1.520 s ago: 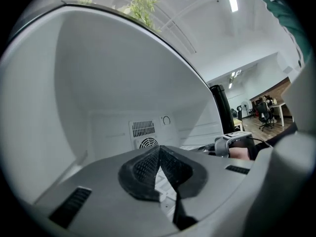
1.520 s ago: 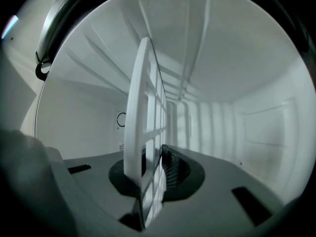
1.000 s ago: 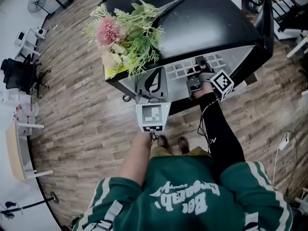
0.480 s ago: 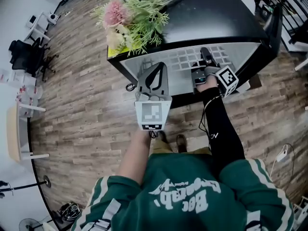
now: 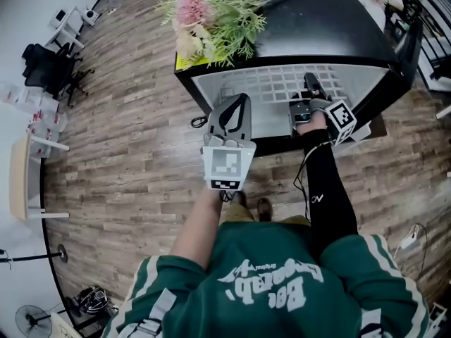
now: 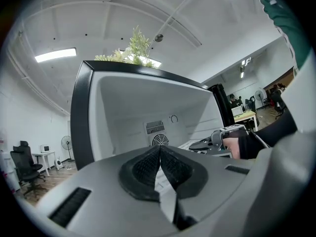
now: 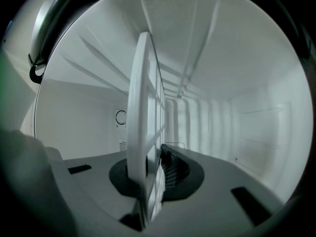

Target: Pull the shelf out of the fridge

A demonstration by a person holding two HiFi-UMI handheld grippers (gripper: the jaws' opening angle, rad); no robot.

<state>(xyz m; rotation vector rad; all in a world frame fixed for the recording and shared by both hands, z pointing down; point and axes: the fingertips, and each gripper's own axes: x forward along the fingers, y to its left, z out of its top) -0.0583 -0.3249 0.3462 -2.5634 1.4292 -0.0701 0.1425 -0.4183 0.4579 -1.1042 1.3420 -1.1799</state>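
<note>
Shelf [image 7: 143, 83] clamped in right tongs [image 7: 150, 167], left tongs [image 6: 159, 154] closed, empty

White script lettering [image 5: 271, 287] runs across the person's dark green sweatshirt [image 5: 211, 280]. It appears upside down in the head view and its words cannot be read with certainty. A tiny white logo [image 5: 315, 198] on the black sleeve [image 5: 328, 210] is too small to read. The marker cubes of the left gripper [image 5: 239, 103] and right gripper [image 5: 311, 83] carry black-and-white square codes without letters. A round dial mark [image 6: 173, 118] on the fridge's white back wall [image 6: 133, 112] shows no legible numbers.
</note>
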